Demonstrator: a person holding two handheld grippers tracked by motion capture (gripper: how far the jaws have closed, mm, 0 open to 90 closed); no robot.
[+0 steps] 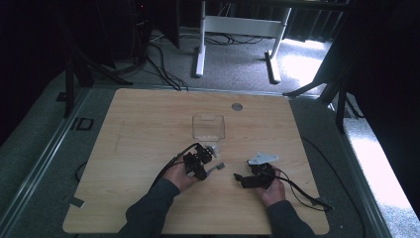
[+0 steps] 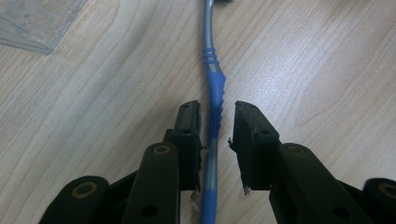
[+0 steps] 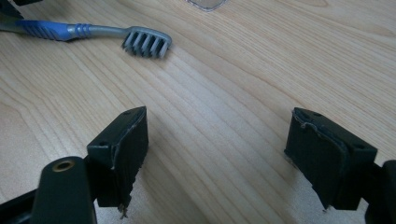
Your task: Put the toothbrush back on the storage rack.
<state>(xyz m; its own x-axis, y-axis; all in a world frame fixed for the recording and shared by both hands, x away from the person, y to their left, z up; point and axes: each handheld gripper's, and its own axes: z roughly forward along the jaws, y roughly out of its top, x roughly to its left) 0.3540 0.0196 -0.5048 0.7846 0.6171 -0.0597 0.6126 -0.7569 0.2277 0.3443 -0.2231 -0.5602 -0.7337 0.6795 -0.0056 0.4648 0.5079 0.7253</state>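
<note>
While the toothbrush (image 2: 213,109) is straddled by the left gripper (image 2: 217,122), narrowly gapped, a clear box (image 1: 208,127) is seen above; the right gripper (image 3: 217,140) is held wide.

We note the toothbrush (image 2: 215,100) flat on the surface (image 1: 148,124), container (image 1: 208,127) behind it, apparently apart.

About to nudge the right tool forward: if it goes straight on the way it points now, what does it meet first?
Probably bare table. The right tool is open with nothing between its jaws. The toothbrush lies ahead but off to the left of that line, and the clear container sits farther on; depth is hard to judge.
</note>
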